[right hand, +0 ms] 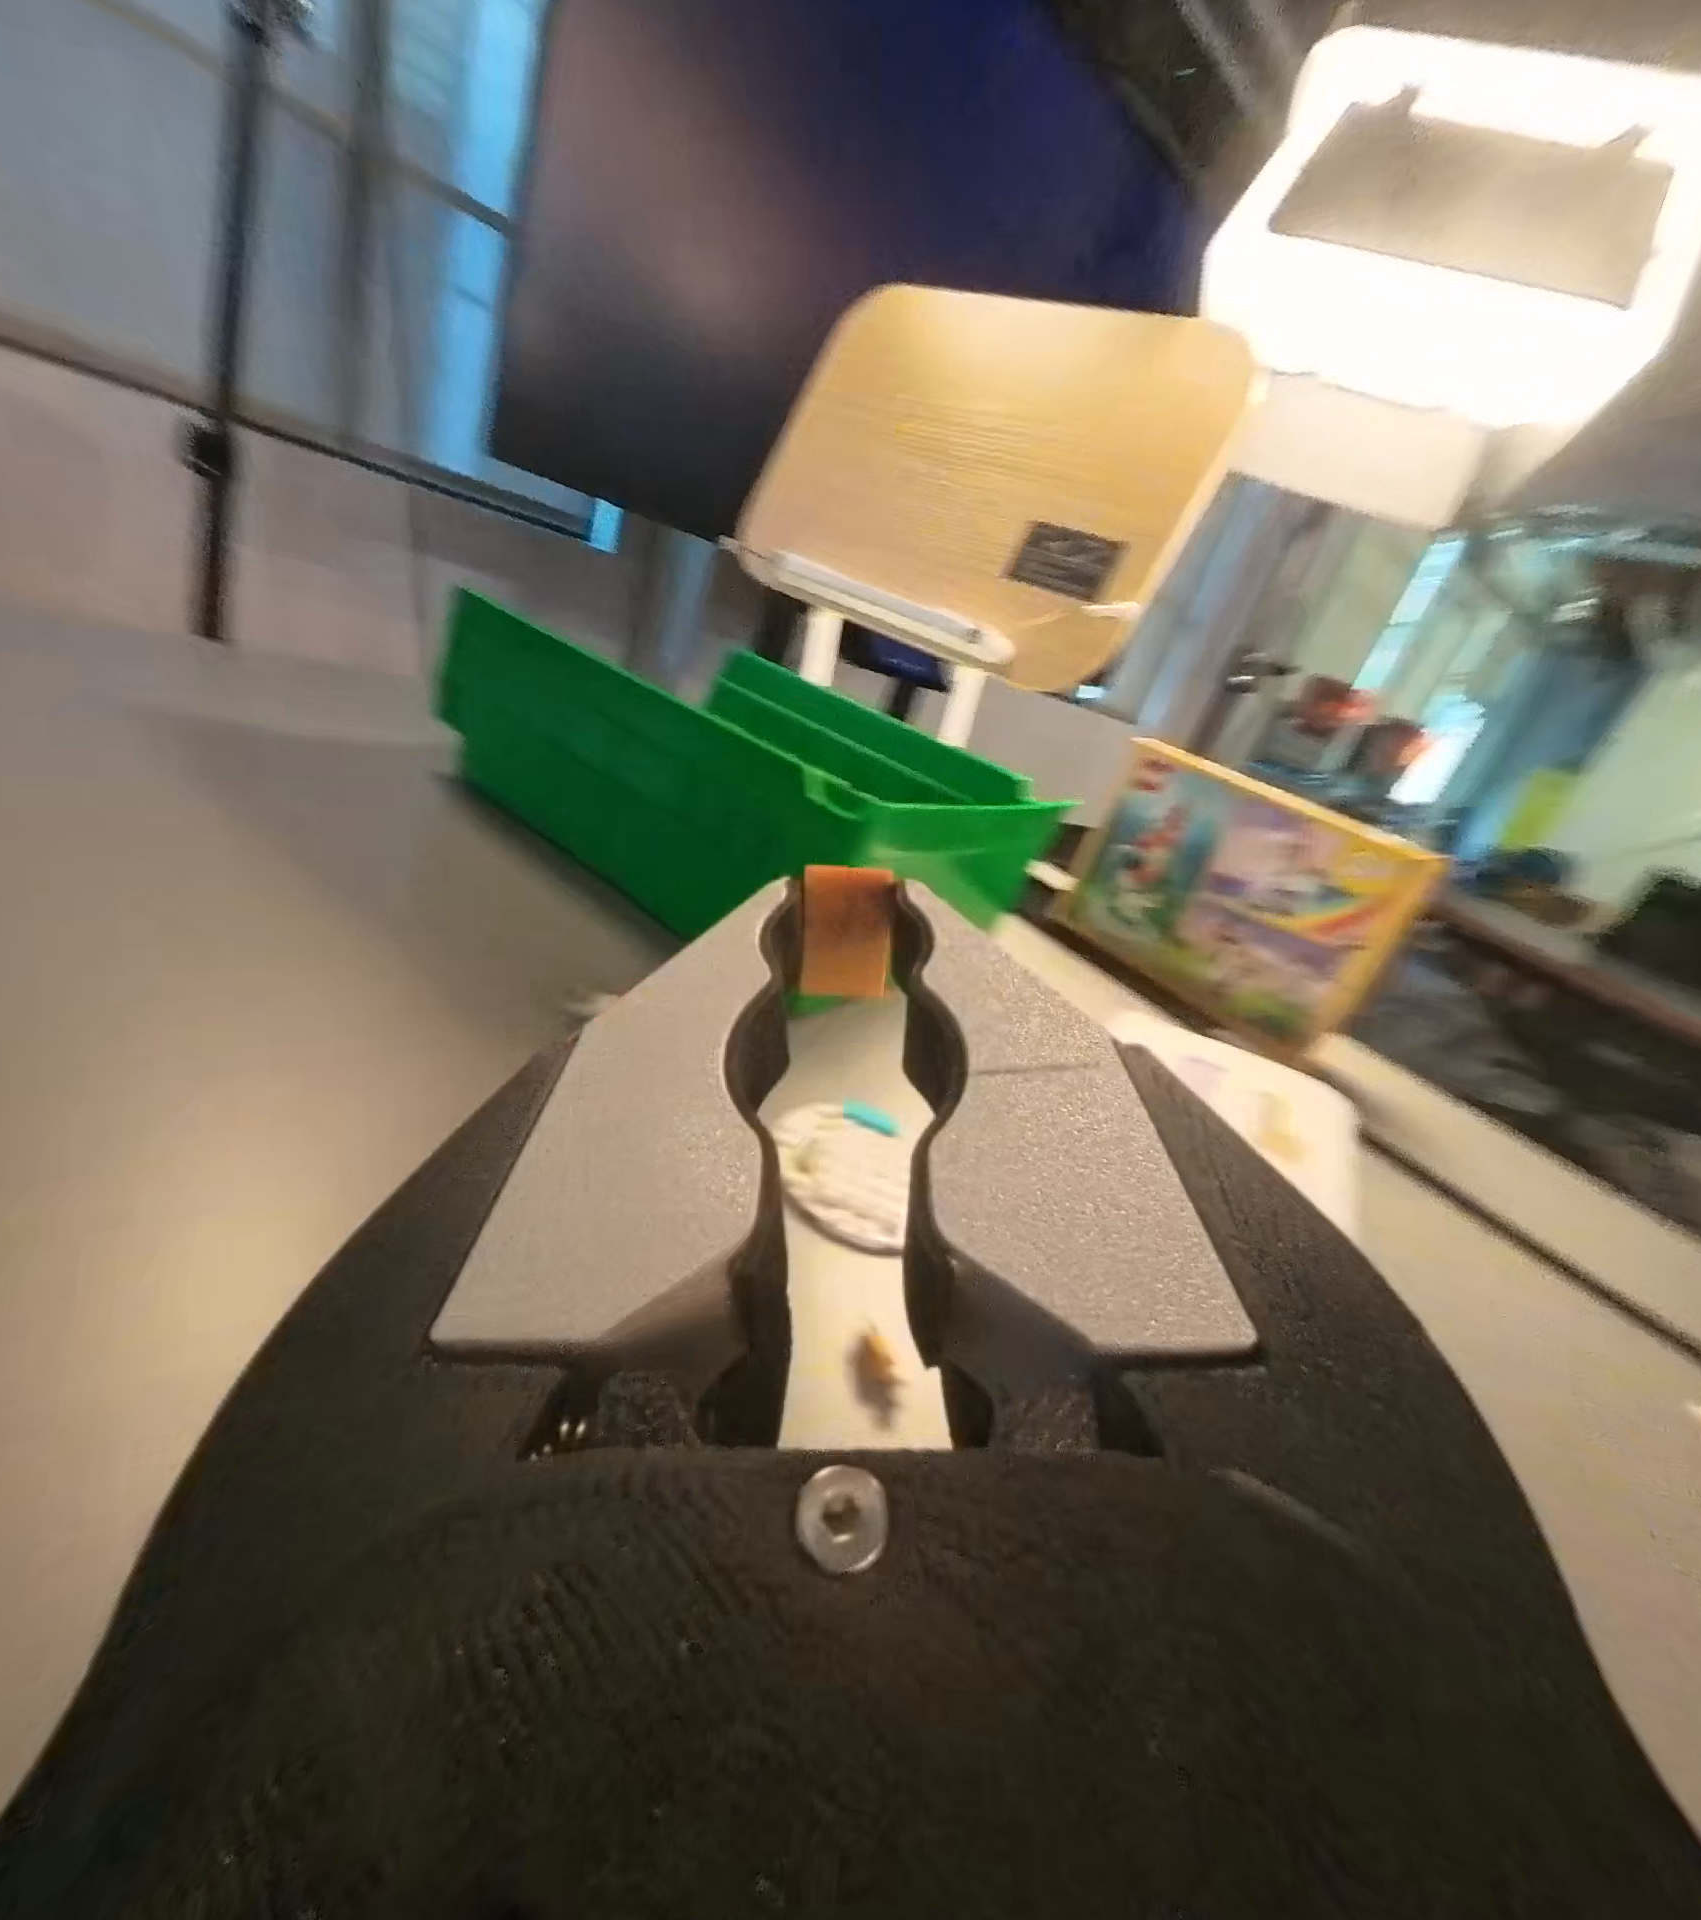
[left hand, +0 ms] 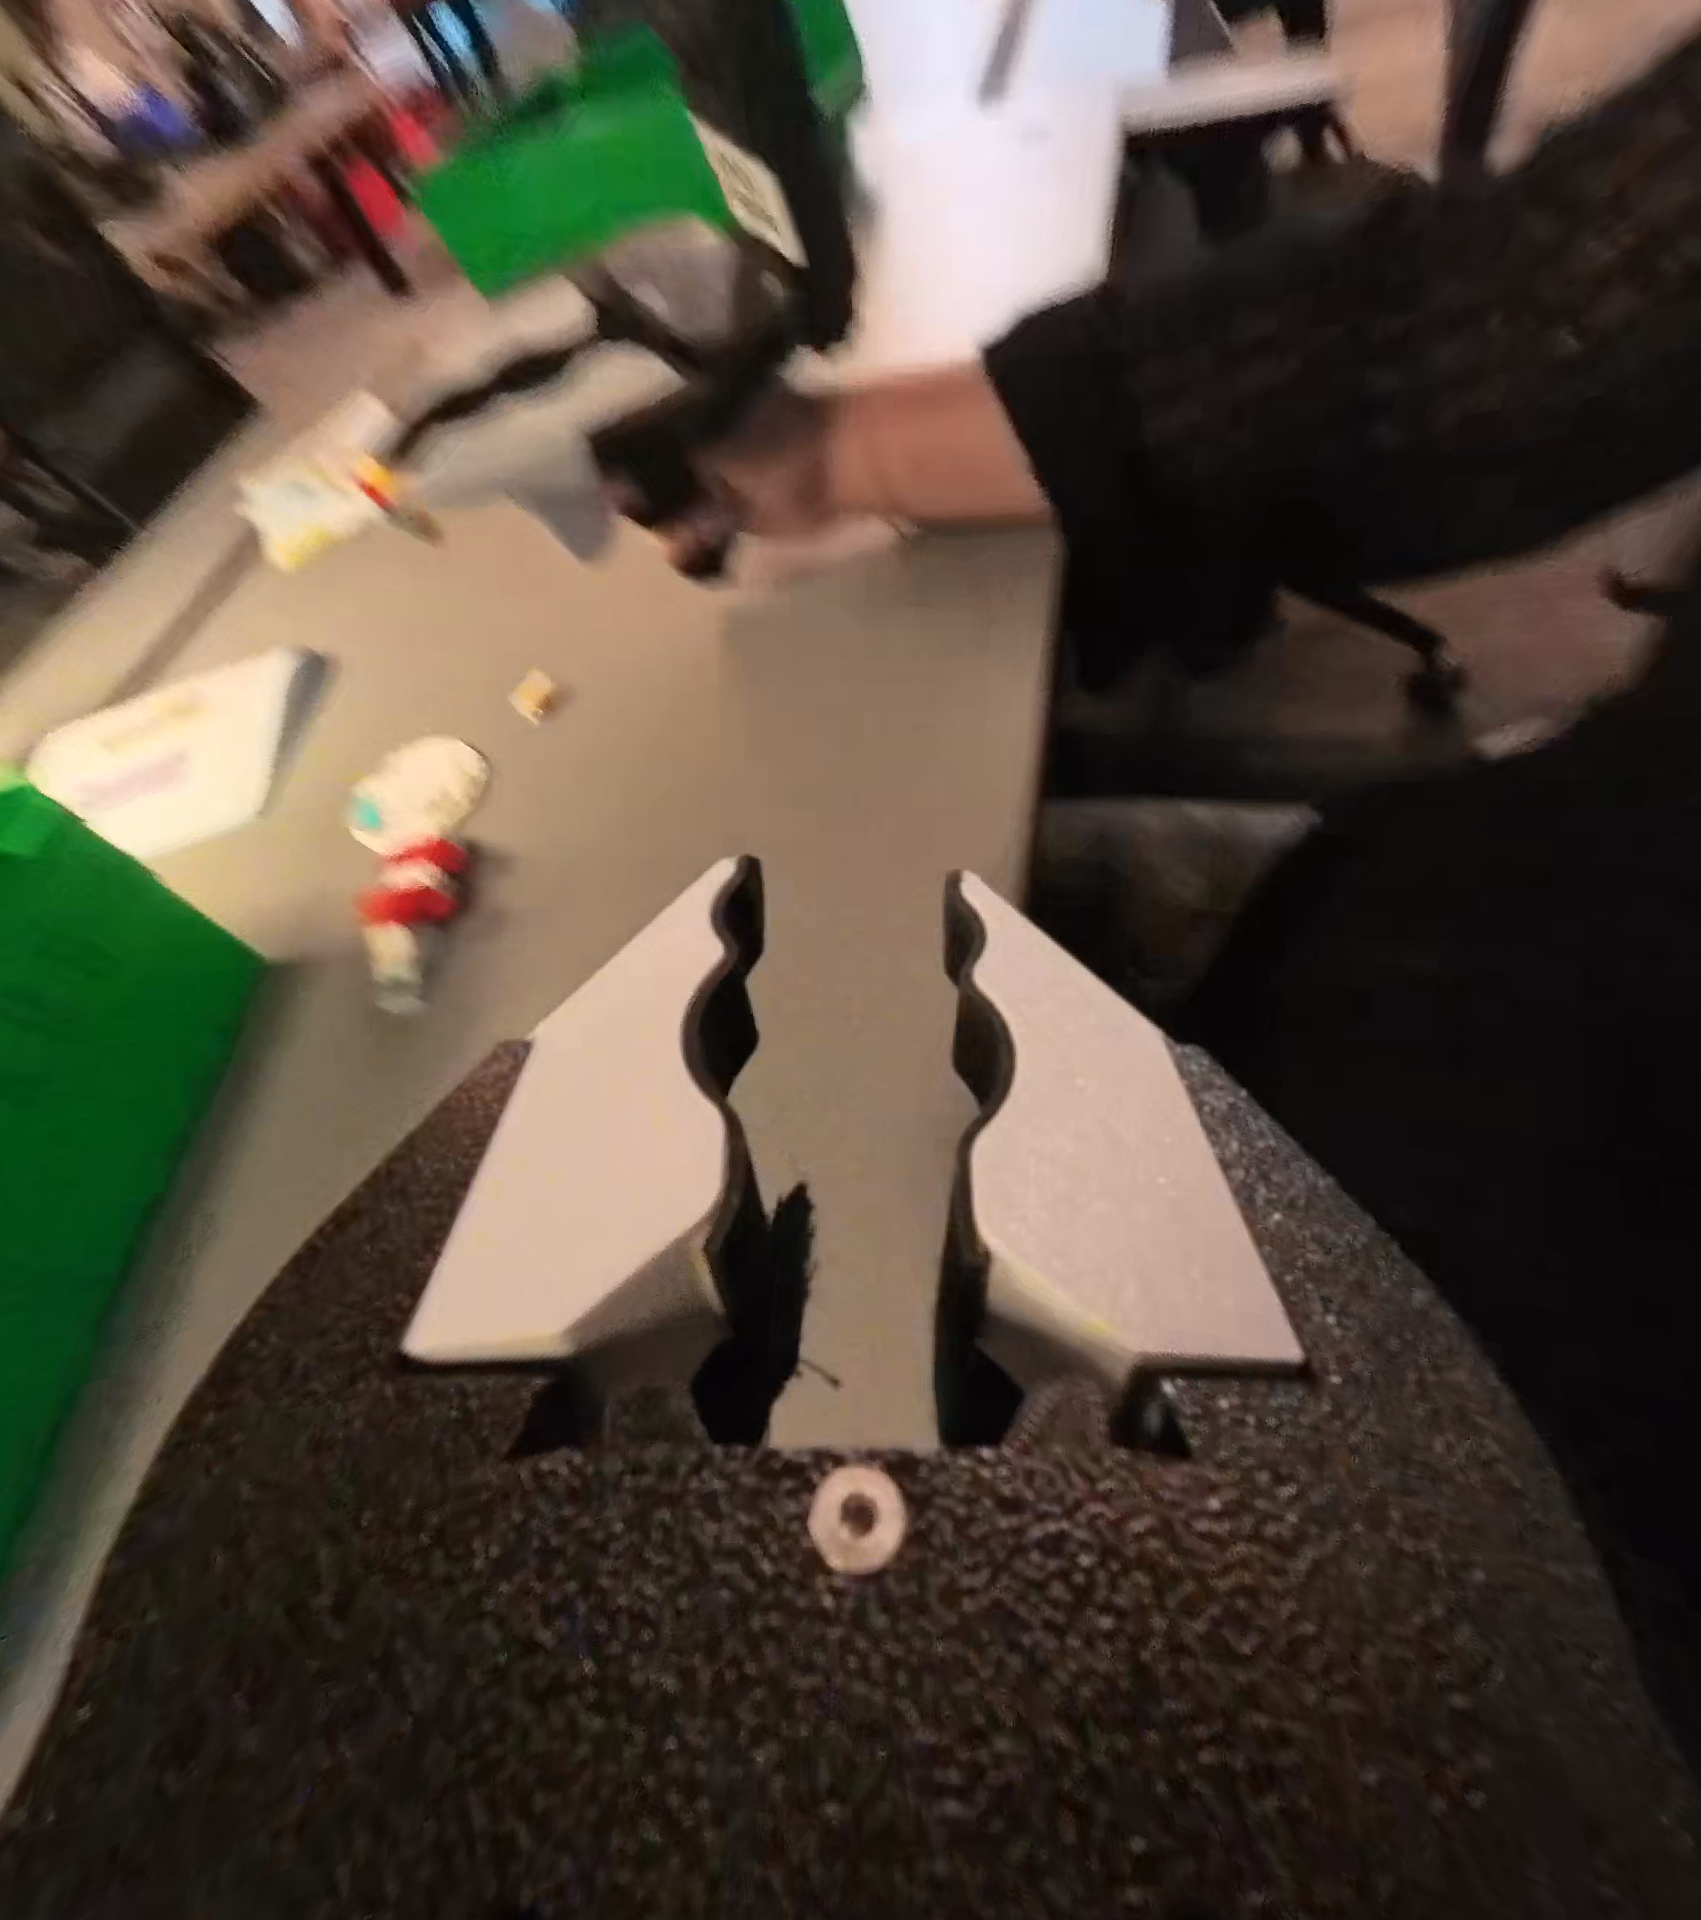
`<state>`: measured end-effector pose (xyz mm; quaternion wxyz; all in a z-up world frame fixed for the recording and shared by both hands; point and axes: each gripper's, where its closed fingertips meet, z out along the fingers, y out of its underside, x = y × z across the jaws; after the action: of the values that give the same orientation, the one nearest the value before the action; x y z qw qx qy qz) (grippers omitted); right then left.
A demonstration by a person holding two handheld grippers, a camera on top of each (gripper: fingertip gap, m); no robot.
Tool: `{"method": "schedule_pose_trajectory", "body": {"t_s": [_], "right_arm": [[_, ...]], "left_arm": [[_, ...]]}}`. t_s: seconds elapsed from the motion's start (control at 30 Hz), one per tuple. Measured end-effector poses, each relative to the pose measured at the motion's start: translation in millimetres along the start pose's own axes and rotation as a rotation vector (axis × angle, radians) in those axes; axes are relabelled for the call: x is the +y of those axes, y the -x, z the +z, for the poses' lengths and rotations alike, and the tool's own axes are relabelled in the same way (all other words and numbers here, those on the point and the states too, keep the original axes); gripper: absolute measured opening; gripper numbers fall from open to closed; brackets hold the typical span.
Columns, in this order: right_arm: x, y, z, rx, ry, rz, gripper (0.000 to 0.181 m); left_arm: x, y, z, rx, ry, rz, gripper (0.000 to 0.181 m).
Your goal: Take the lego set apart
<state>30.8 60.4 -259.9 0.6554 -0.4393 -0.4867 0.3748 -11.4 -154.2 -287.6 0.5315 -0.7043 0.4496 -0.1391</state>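
In the left wrist view my left gripper (left hand: 851, 894) is open and empty above the grey table (left hand: 825, 727). A small lego figure (left hand: 415, 852), white, red and teal, lies on the table to its left. A small tan piece (left hand: 536, 694) lies farther off. The right gripper (left hand: 410, 488) shows beyond, held by a hand, blurred. In the right wrist view my right gripper (right hand: 846, 904) is shut on a small tan lego piece (right hand: 844, 940) at its fingertips. Below it lie a white round lego part (right hand: 851, 1179) with a teal bit and a tiny tan piece (right hand: 877, 1377).
A green bin (left hand: 46, 1091) stands at the left, and it also shows in the right wrist view (right hand: 721, 790). A white booklet (left hand: 181, 758) lies near it. A colourful lego box (right hand: 1251, 894) stands behind. A person's dark sleeve (left hand: 1397, 364) reaches in at right. A chair (right hand: 1002, 488) stands beyond the table. Tip to tip, the grippers are about 25 cm apart.
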Motion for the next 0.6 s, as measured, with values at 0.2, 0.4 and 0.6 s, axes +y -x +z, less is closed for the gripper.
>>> {"method": "schedule_pose_trajectory", "body": {"t_s": [0.2,0.4,0.6], "right_arm": [[-13,38,2,-0.370,-0.080,0.464,0.015],[-13,28,2,-0.474,-0.116,0.714,0.015],[-6,22,9,-0.452,-0.085,0.762,0.014]], "left_arm": [[-41,78,57,-0.196,-0.248,0.101,0.041],[-49,115,108,-0.315,-0.354,0.353,0.055],[-36,132,135,-0.397,-0.355,0.484,0.044]]}}
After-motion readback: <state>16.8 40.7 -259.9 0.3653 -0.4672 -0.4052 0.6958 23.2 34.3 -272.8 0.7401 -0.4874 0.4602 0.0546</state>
